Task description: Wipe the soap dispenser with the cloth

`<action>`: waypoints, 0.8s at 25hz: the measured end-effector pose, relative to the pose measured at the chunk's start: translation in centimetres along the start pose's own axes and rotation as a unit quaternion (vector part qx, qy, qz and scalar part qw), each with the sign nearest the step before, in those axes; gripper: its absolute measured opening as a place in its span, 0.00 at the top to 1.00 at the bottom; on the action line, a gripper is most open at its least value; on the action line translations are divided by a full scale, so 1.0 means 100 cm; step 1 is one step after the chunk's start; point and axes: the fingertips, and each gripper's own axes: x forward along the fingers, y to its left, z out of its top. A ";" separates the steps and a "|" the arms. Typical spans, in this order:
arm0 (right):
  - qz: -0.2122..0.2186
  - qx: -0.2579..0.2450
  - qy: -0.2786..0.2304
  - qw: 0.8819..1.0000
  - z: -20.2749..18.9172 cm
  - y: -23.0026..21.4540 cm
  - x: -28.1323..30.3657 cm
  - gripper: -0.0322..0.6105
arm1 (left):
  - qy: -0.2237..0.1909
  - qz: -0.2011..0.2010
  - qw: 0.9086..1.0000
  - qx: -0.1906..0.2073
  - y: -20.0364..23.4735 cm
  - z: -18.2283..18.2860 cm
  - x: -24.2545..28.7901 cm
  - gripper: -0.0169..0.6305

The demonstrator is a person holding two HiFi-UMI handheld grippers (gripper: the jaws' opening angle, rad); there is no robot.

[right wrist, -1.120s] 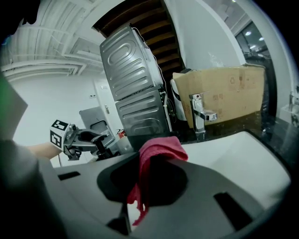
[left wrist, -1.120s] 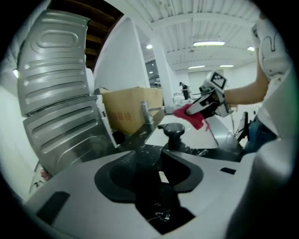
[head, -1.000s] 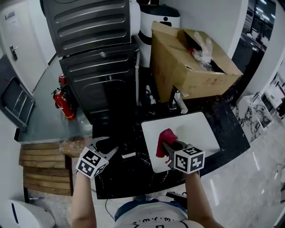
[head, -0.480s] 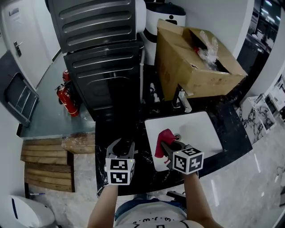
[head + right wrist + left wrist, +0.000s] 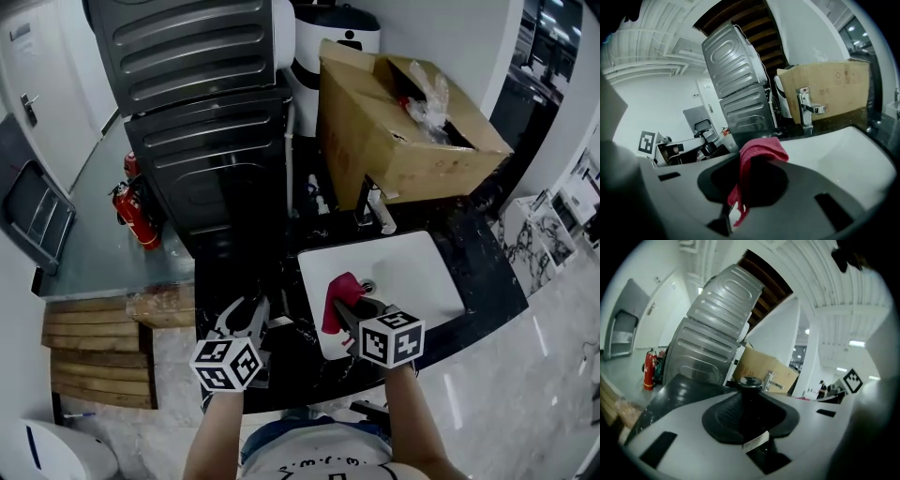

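I have the soap dispenser (image 5: 749, 404) in the left gripper (image 5: 246, 319) and the cloth (image 5: 339, 295) in the right gripper (image 5: 352, 311).

Head view: both hang over the black tabletop (image 5: 309, 361) by the white sink (image 5: 422, 267), with cloth and dispenser near each other but not touching.
Left gripper view: my jaws have just been closing on the dispenser, a dark glossy bottle with a round pump cap and a pale label. It could twist or slip once I press on it.
Right gripper view: the red cloth is pinched by one fold with a ragged tail dangling, and so thin a bite may pull free mid-wipe.
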 end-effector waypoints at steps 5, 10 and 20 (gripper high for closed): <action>0.022 -0.007 0.007 1.000 -0.001 0.017 0.009 0.87 | -0.037 -0.018 0.995 -0.091 0.024 -0.005 -0.024 0.83; 0.081 -0.028 0.018 0.996 0.001 0.062 0.028 0.87 | -0.038 -0.012 0.992 -0.116 0.038 -0.009 -0.033 0.82; 0.110 -0.123 0.072 0.984 -0.009 0.110 0.060 0.88 | -0.025 -0.010 0.994 -0.108 0.038 -0.010 -0.031 0.82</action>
